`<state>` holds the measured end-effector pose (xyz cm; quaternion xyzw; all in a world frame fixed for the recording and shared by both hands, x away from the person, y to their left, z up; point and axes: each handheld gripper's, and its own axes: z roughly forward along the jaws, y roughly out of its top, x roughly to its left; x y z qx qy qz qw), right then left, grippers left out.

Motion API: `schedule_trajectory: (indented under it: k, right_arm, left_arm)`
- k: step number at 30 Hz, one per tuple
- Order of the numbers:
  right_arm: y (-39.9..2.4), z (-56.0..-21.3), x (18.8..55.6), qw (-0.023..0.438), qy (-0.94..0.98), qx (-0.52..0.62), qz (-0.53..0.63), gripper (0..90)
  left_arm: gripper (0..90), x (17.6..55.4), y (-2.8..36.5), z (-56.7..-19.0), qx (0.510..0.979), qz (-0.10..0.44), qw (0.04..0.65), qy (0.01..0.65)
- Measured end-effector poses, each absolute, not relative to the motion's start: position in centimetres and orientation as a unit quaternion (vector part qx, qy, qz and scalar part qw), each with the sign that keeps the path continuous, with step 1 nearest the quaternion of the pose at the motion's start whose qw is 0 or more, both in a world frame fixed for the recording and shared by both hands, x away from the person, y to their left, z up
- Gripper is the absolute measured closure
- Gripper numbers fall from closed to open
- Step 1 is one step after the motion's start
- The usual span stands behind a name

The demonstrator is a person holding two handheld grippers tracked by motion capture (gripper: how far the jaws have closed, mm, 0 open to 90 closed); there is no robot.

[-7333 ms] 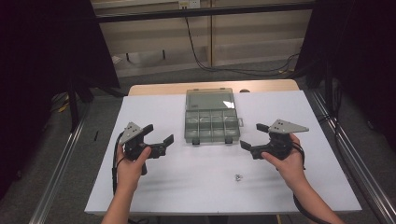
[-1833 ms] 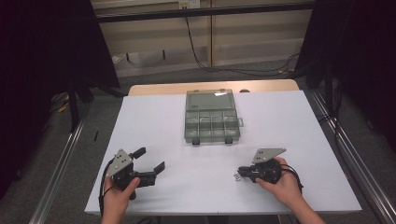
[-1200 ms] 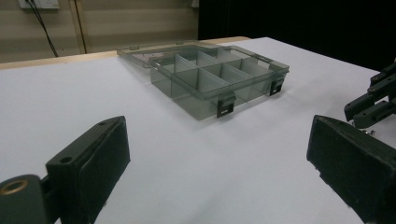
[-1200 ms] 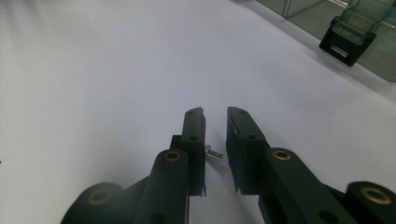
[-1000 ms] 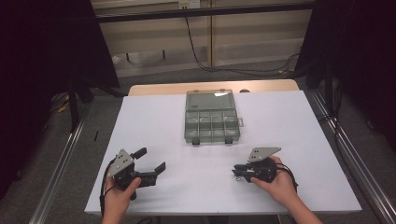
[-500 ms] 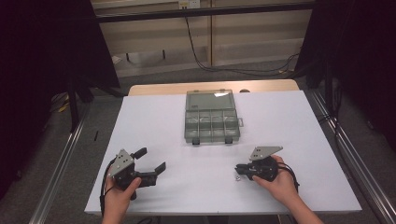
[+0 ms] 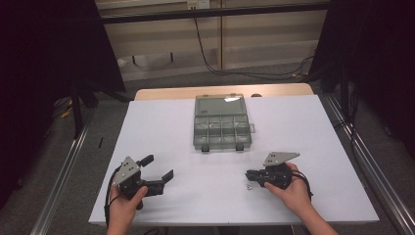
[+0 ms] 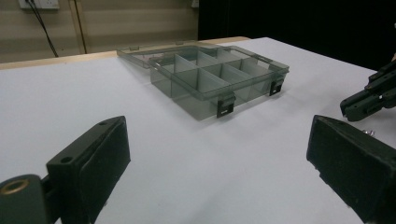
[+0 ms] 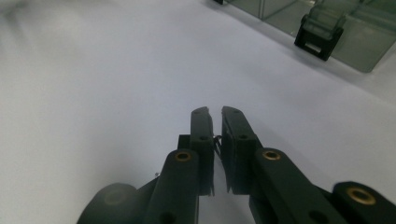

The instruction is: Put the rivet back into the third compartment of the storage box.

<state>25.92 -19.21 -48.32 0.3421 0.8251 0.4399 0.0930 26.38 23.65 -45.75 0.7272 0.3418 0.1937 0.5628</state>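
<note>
White table (image 7: pixel 205 196): open compartment box (image 7: pixel 222 128) at centre; left gripper (image 7: pixel 159 170) — jaws spread wide, empty; right gripper (image 7: pixel 250 175) — jaws nearly closed beside small screws (image 7: pixel 248 186), hold uncertain.

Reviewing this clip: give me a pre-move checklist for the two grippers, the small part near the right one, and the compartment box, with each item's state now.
1. Compartment box lid open: ok.
2. Compartments free of parts: cannot tell.
3. Left gripper open, clear of the box: ok.
4. Right gripper jaws nearly closed on a thin dark piece: grip cannot tell.
5. Small part beside the right gripper's tips, whether held: cannot tell.
6. Bare table between right gripper and box: ok.
</note>
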Motion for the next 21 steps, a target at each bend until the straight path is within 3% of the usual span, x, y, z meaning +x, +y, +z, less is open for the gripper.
schedule_trajectory:
  k: [21]
  right_arm:
    - [-20.8, -46.7, 27.4, 0.127, 0.782, 0.375, 0.481, 83.9]
  left_arm:
    - [5.9, 26.5, 23.7, -45.8, 0.731, 0.193, 0.561, 0.337]
